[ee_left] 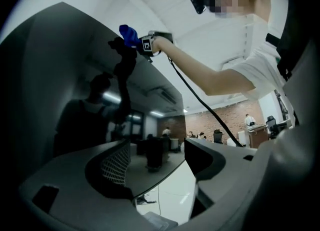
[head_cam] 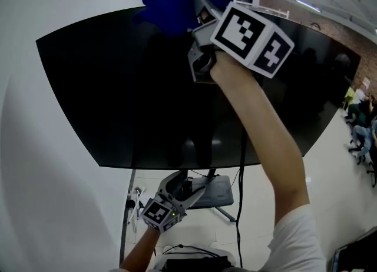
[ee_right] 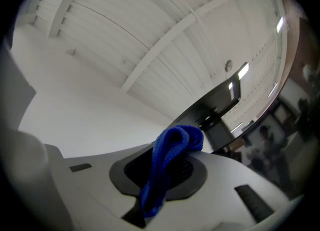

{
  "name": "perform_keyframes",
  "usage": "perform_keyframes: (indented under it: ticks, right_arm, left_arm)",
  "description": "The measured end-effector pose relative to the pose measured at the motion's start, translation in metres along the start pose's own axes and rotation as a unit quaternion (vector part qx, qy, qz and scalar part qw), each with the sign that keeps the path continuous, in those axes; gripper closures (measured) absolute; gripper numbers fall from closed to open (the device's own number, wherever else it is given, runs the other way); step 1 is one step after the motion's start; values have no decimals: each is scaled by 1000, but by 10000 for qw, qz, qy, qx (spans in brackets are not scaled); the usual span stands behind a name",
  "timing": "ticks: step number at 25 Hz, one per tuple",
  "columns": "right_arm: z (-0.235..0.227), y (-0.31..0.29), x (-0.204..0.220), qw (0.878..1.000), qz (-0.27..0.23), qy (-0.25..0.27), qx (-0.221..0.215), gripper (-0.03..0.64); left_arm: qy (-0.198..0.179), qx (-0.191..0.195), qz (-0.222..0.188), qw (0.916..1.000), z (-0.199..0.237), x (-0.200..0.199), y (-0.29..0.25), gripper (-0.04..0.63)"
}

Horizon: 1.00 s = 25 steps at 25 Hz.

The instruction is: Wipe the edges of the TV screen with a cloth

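The big black TV screen (head_cam: 118,88) fills the head view. My right gripper (head_cam: 199,3) is raised to the TV's top edge and is shut on a blue cloth (head_cam: 168,6), which lies bunched over that edge. In the right gripper view the cloth (ee_right: 170,160) hangs folded between the jaws of the right gripper (ee_right: 162,175), with the TV's top edge (ee_right: 220,100) just beyond. My left gripper (head_cam: 188,191) hangs low under the screen's bottom edge, open and holding nothing. From the left gripper (ee_left: 157,167) the cloth (ee_left: 128,34) shows high up on the screen (ee_left: 60,75).
The TV stand's base (head_cam: 215,194) and loose cables (head_cam: 188,247) lie on the floor below the screen. A black cable (head_cam: 241,165) trails down from my right arm. A white wall (head_cam: 35,176) runs along the left. People sit at far right (head_cam: 362,129).
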State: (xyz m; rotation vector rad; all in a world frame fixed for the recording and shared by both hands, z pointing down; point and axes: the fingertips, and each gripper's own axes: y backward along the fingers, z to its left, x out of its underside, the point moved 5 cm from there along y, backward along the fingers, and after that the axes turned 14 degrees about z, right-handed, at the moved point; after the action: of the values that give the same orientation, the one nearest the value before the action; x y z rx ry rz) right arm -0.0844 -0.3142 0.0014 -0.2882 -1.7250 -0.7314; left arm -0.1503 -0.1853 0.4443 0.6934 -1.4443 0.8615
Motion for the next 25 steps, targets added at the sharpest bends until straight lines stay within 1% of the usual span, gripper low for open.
perform_keyframes:
  ticks: [3, 5, 6, 8, 10, 11, 13, 15, 16, 18, 20, 22, 25]
  right_arm:
    - [-96, 81, -38, 9978, -172, 109, 631, 557]
    - [-142, 124, -54, 9930, -251, 272, 1117, 557]
    - [-159, 144, -61, 9887, -288, 445, 1399, 557]
    - [-188, 180, -76, 9759, -396, 897, 1949, 557]
    - [-211, 220, -88, 9626, -545, 1308, 2310, 557]
    - [-220, 242, -90, 9579, -593, 1480, 2388, 558]
    - [-227, 284, -80, 9520, -526, 1843, 2388, 558]
    - [-225, 320, -49, 9500, -305, 2151, 2244, 558]
    - [-226, 335, -26, 9513, -178, 2225, 2126, 558]
    - [-227, 358, 35, 9546, 148, 2299, 1888, 558]
    - [-226, 372, 108, 9585, 558, 2163, 1772, 558]
    - [-232, 380, 181, 9614, 946, 1833, 1819, 558]
    - [-228, 379, 274, 9596, 1511, 1487, 1851, 558]
  left_arm:
    - [-82, 353, 29, 9993, -49, -3, -65, 275]
    - [-104, 548, 76, 9984, -69, -3, -89, 275]
    - [-109, 621, 108, 9979, -75, -3, -96, 275]
    - [-162, 711, 137, 9972, -80, -7, -106, 275]
    - [-223, 702, 103, 9972, -86, -12, -115, 275]
    - [-224, 649, 74, 9976, -90, -14, -118, 275]
    - [-192, 452, -1, 9988, -95, -20, -118, 275]
    - [-211, 161, -88, 9996, -90, -25, -114, 275]
    - [-270, -16, -137, 9995, -84, -25, -113, 275]
    - [-437, -414, -199, 9980, -69, -21, -110, 275]
    - [-591, -824, -197, 9947, -55, -15, -107, 275]
    - [-620, -1166, -181, 9911, -46, -8, -113, 275]
    - [-548, -1476, -89, 9875, -38, 8, -113, 275]
